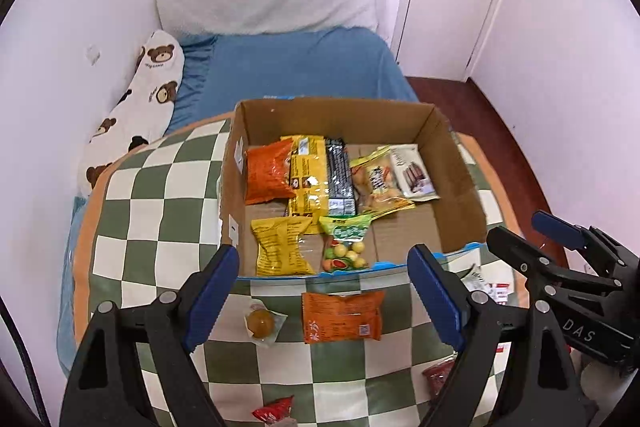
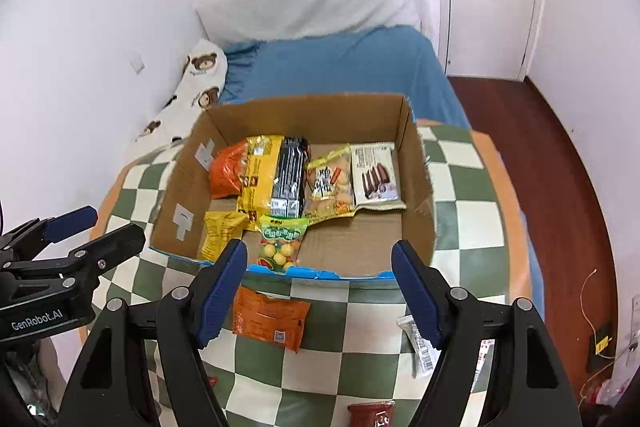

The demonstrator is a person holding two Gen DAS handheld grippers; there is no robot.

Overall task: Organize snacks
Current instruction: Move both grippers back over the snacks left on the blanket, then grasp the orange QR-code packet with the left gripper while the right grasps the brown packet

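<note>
1. The cardboard box [image 1: 460, 187] sits in the frame's centre on the checkered counter [image 1: 160, 187], holding an orange bag [image 1: 266, 173], yellow packets [image 1: 306, 171], a dark bar [image 1: 340, 175] and a candy bag [image 1: 346, 247].
2. Below the box, on the counter, an orange packet [image 1: 342, 317] lies beside a wrapped round sweet [image 1: 260, 323].
3. The left tool [image 1: 324, 295] is released, nothing between its blue pads.
4. The right tool [image 2: 320, 291] is likewise spread and empty.
5. A blue bed [image 1: 300, 63] fills the upper frame.

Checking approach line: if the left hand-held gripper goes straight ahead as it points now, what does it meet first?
Probably the orange snack packet on the checkered cloth, centred between the open left hand-held gripper fingers; depth is uncertain.
</note>
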